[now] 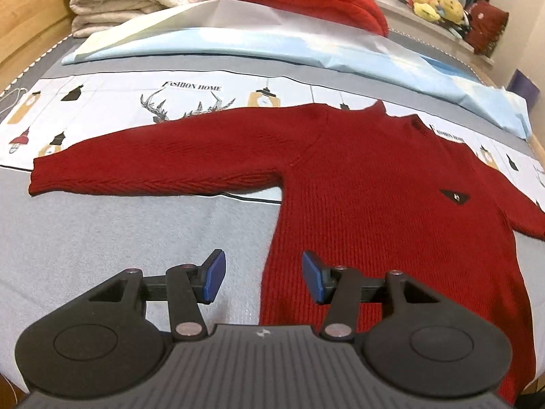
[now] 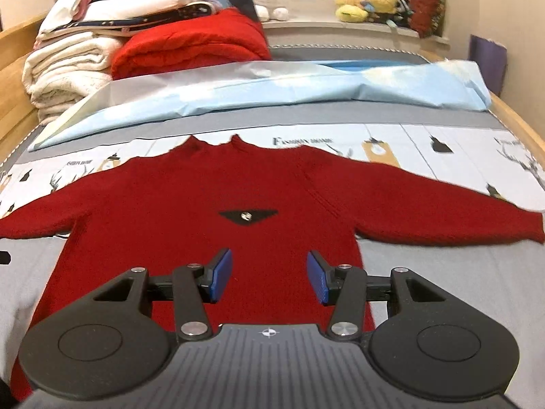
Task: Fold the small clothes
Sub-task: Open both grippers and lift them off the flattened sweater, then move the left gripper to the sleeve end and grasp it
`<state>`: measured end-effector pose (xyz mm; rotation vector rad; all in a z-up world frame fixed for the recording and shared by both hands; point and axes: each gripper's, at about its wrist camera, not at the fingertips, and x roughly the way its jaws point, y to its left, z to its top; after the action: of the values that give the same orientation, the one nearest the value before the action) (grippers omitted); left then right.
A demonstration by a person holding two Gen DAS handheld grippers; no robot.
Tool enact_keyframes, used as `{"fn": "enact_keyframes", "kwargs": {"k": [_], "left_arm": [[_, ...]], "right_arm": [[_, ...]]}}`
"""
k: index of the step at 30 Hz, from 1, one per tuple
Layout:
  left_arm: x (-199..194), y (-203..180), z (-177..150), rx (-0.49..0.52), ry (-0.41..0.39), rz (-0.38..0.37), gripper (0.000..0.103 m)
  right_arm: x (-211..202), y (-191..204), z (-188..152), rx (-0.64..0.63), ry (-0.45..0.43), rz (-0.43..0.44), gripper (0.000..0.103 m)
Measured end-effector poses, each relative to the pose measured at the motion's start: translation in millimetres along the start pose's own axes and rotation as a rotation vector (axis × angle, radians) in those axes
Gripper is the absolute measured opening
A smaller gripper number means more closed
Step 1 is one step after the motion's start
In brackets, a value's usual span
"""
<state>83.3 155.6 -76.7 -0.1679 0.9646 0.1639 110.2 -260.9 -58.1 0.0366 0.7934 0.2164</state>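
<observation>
While the red sweater (image 2: 211, 204) lies flat on the bed (image 1: 102, 231) with both sleeves spread out, the left gripper (image 1: 264, 277) hangs wide open over its left hem edge, and the right gripper (image 2: 269, 281) gapes empty above its lower body.

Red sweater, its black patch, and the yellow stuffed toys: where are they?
red sweater (image 2: 211, 191): right wrist view, on its chest.
black patch (image 2: 248, 217): right wrist view, near its silver stud.
yellow stuffed toys (image 2: 368, 0): right wrist view, on the windowsill pile's middle.
</observation>
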Motion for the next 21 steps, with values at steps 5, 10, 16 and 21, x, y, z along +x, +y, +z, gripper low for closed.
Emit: {"fn": "enact_keyframes", "kwargs": {"k": [5, 10, 16, 21], "left_arm": [[1.8, 2.5, 6.1, -0.017, -0.026, 0.023, 0.063], [-0.3, 2.0, 17.6, 0.011, -0.052, 0.049, 0.071], [-17.9, -3.2, 83.1, 0.008, -0.130, 0.068, 0.071], [-13.2, 1.7, 110.6, 0.006, -0.243, 0.049, 0.072]], "right_arm": [[9.0, 20.7, 11.5, -0.031, -0.036, 0.012, 0.051], [14.8, 28.4, 22.0, 0.006, -0.023, 0.152, 0.051], [18.1, 32.4, 30.1, 0.036, -0.035, 0.175, 0.051], [16.5, 29.9, 30.3, 0.024, -0.055, 0.125, 0.051]]}}
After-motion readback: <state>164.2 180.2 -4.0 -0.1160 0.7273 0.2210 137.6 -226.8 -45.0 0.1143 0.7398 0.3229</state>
